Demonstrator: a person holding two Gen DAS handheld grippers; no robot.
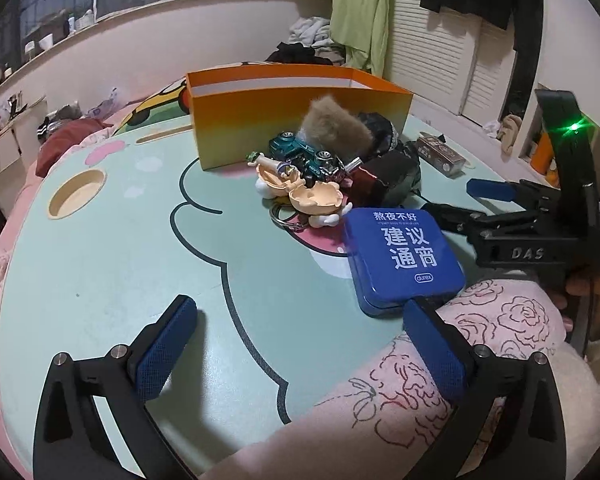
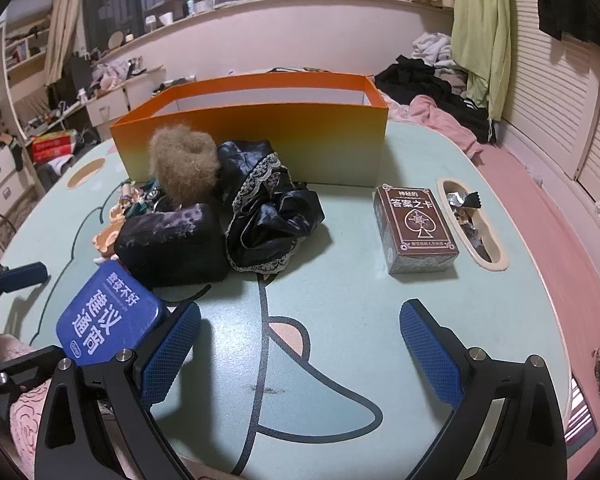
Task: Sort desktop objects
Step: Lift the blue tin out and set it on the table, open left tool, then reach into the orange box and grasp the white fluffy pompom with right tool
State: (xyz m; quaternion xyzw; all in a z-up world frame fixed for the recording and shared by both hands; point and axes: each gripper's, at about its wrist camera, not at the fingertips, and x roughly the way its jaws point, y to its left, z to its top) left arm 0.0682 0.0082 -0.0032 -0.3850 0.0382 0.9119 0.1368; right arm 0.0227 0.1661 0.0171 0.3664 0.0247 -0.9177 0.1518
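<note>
Hovering wide-open: left tool [image 1: 300, 344].

Cluttered mint table [image 2: 340, 280], orange box [image 2: 260, 136]

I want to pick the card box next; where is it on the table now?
In the right wrist view the card box stands alone on the table's right side, beside the oval slot and in front of the orange box's right corner.
</note>
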